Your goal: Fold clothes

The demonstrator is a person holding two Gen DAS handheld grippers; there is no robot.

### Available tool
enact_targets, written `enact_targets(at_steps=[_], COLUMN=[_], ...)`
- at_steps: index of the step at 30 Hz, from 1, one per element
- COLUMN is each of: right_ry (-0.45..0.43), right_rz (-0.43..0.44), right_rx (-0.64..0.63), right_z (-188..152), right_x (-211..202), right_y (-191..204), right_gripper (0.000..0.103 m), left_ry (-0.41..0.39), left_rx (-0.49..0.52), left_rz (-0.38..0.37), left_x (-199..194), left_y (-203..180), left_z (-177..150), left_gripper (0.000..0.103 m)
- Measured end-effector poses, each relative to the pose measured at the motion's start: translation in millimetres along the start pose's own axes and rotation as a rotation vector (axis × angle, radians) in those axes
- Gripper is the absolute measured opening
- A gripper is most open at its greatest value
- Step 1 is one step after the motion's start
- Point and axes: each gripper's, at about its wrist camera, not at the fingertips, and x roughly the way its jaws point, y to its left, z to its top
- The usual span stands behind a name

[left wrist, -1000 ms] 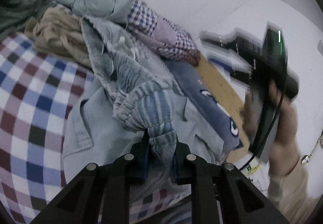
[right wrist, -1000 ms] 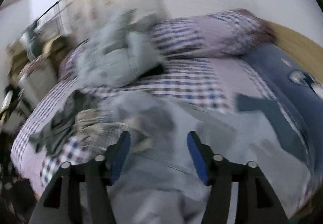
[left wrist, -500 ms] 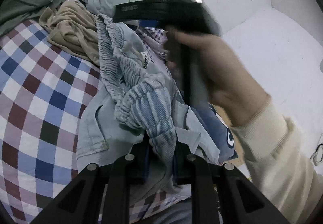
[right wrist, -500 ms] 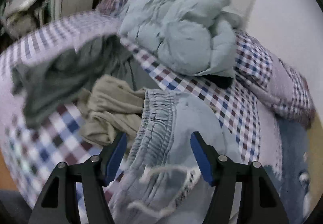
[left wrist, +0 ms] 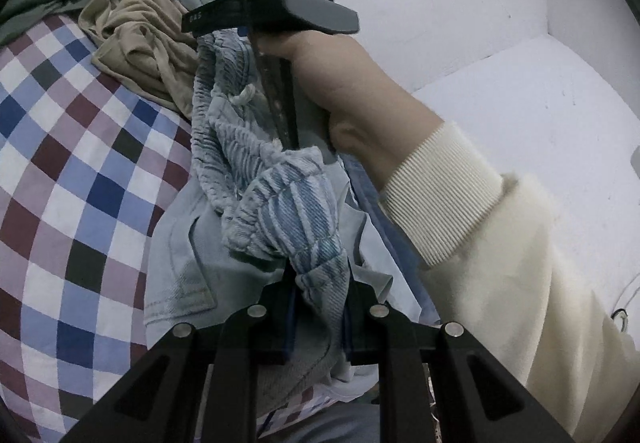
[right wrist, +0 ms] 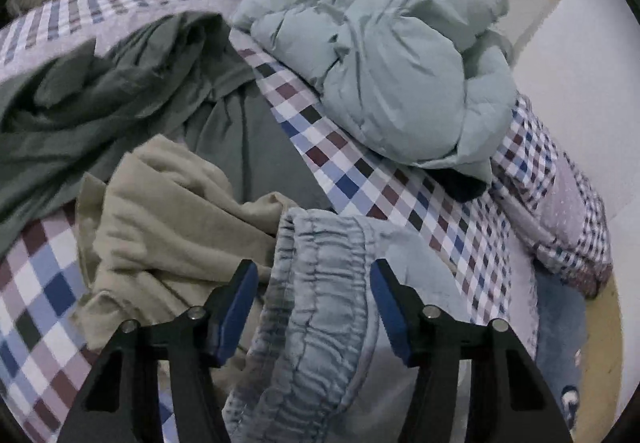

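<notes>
Light blue denim trousers (left wrist: 192, 255) with a gathered elastic waistband lie on a checked bedspread. My left gripper (left wrist: 320, 307) is shut on a bunched end of the waistband (left wrist: 296, 219). In the right wrist view another stretch of the same waistband (right wrist: 320, 283) runs up between the blue pads of my right gripper (right wrist: 314, 279); its jaws are closing and the pads stand clear of the cloth on both sides. In the left wrist view a hand in a cream sleeve (left wrist: 460, 203) holds the right gripper's body (left wrist: 272, 11) above the far part of the waistband; its fingers are hidden there.
A beige garment (right wrist: 168, 219) lies just left of the waistband, a dark green one (right wrist: 100, 95) behind it. A pale green puffer jacket (right wrist: 380, 63) sits further back, a checked pillow (right wrist: 560, 211) at the right. The checked bedspread (left wrist: 72, 171) spreads left; white wall to the right.
The right gripper swung in from the right and came down over the far part of the waistband, which now sits between its pads. The left gripper kept its grip and barely moved.
</notes>
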Motion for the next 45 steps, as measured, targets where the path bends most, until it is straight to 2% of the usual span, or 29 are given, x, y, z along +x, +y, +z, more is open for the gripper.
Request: enact_targets(at_steps=[2, 4, 8, 13, 16, 21, 25, 28, 30, 34, 35, 38, 40, 42, 44, 45], right_ry=[0.011, 0.015, -0.018, -0.042, -0.047, -0.002, 0.022, 0.028, 0.024, -0.045, -0.066, -0.125, -0.155, -0.164, -0.165, -0.162], right_rz=[-0.039, -0.040, -0.048, -0.011, -0.012, -0.063, -0.173, -0.155, -0.123, -0.083, -0.066, -0.023, -0.028, -0.037, -0.040, -0.038], right_rx=[-0.022, 0.008, 0.094, 0.164, 0.163, 0.040, -0.067, -0.010, 0.043, 0.170, 0.208, 0.311, 0.365, 0.412, 0.475, 0.516], right_z=[1.9, 2.4, 1.5, -1.4, -3.2, 1.0, 4.1, 1.1, -2.7, -11.7, -14.9, -29.1, -43.8, -60.3, -81.7, -95.1], right_x=[9.1, 16.0, 13.9, 6.1, 0.7, 9.0, 22.3, 27.1, 28.3, 2.2, -7.3, -37.3, -56.3, -67.6, -77.1, -81.0], right_y=[2.0, -4.2, -15.0, -25.3, -25.8, -4.5, 14.3, 6.3, -2.0, -30.8, -40.3, -69.5, -88.7, -107.3, -128.3, -140.2], right_gripper=[0.056, 0.054, 0.034, 0.033, 0.033, 0.035, 0.040, 0.039, 0.035, 0.013, 0.011, 0.006, 0.004, 0.003, 0.003, 0.003], left_ry=[-0.002, -0.006, -0.008, -0.006, -0.007, -0.018, -0.026, -0.028, -0.031, -0.040, -0.043, -0.059, -0.068, -0.067, -0.065, -0.063], left_rx=[-0.002, -0.013, -0.034, -0.021, -0.021, -0.022, -0.033, -0.040, -0.040, -0.040, -0.036, -0.010, 0.016, 0.033, 0.058, 0.074], left_rz=[0.007, 0.012, 0.009, 0.015, 0.016, 0.026, 0.038, 0.041, 0.047, 0.062, 0.068, 0.101, 0.123, 0.133, 0.145, 0.154], left_x=[-0.4, -1.2, -1.9, -1.4, -1.4, -4.5, -8.9, -12.7, -15.4, -23.9, -30.5, -39.9, -41.7, -34.1, -47.0, -32.4], left_y=[0.5, 2.5, 5.2, 1.0, -0.2, -1.4, 1.2, 2.1, 1.8, 4.0, 9.6, 10.4, 8.3, 9.2, 17.5, 20.4], left_z=[-0.6, -0.6, -1.1, -3.6, -5.0, -7.4, -8.1, -8.4, -8.6, -7.4, -5.1, -4.5, -1.3, 16.6, 11.7, 20.0], left_gripper=[0.017, 0.017, 0.017, 0.017, 0.017, 0.017, 0.017, 0.017, 0.017, 0.017, 0.017, 0.016, 0.016, 0.016, 0.016, 0.016])
